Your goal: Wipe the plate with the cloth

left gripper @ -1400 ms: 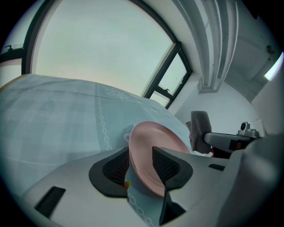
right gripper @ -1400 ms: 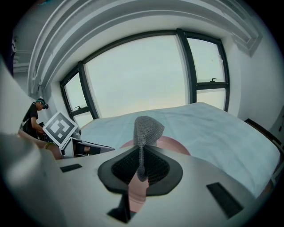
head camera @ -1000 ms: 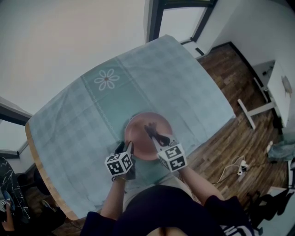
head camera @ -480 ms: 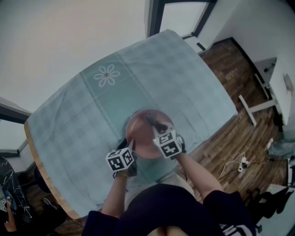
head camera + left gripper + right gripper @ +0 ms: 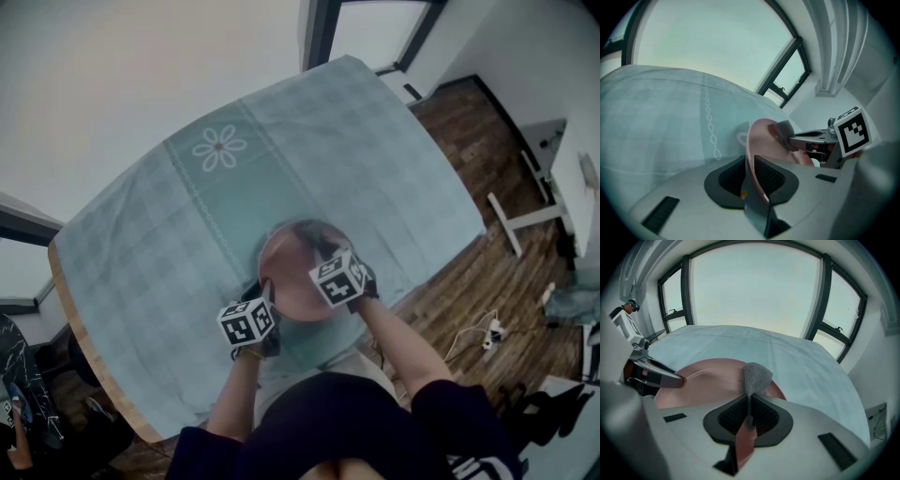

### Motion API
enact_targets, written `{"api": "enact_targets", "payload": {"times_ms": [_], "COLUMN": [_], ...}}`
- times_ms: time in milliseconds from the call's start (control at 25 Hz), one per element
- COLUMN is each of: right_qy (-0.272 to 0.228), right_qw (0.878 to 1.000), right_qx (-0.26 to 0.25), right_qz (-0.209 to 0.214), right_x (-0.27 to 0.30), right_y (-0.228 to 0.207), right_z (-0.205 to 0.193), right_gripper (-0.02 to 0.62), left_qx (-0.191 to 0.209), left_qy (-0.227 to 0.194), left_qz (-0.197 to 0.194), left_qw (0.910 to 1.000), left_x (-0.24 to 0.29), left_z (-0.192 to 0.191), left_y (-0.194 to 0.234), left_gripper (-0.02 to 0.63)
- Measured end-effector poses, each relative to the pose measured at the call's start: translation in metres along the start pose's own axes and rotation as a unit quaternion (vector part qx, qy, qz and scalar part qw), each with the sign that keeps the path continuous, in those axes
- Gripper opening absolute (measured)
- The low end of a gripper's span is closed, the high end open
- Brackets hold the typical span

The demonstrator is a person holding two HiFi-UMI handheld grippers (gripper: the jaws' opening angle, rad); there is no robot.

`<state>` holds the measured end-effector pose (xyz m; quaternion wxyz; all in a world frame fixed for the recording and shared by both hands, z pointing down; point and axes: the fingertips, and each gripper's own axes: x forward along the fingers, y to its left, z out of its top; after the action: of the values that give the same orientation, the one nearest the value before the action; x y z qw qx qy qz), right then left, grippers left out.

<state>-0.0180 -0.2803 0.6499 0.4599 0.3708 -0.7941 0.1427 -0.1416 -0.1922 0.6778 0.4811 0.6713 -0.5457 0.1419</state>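
Observation:
A pink plate (image 5: 295, 272) lies on the table near the front edge. My left gripper (image 5: 267, 292) is at the plate's near-left rim. In the left gripper view its jaws (image 5: 750, 162) are closing, and the pads sit against both sides of the plate rim (image 5: 751, 140). My right gripper (image 5: 322, 255) hangs over the plate's right half, shut on a small grey cloth (image 5: 755, 375) that sticks up past its jaws (image 5: 749, 401). The cloth (image 5: 785, 131) hovers at the plate's surface (image 5: 708, 380); I cannot tell whether it touches.
The table wears a teal checked tablecloth (image 5: 366, 159) with a flower motif (image 5: 217, 148). The table's right edge drops to a wooden floor (image 5: 469, 291) with cables. Windows stand behind the table. The person's body is close to the near edge.
My right gripper has moved farther over the plate with the cloth and rolled a little. The left gripper has stayed at the near rim.

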Motion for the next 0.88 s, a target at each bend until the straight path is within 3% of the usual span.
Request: {"api": "enact_targets", "payload": {"times_ms": [880], "right_qy": [0.024], "right_qw": [0.998], "right_qx": [-0.041], "right_qz": [0.048], "right_x": [0.011], "right_y": [0.038], "right_z": [0.016], "right_gripper": [0.032], "left_qx": [-0.007], "left_qy": [0.0], "left_qz": [-0.007], "left_qw": [0.9999], "left_x": [0.0], "left_z": [0.0], "left_y": [-0.002], "left_gripper": [0.06]}}
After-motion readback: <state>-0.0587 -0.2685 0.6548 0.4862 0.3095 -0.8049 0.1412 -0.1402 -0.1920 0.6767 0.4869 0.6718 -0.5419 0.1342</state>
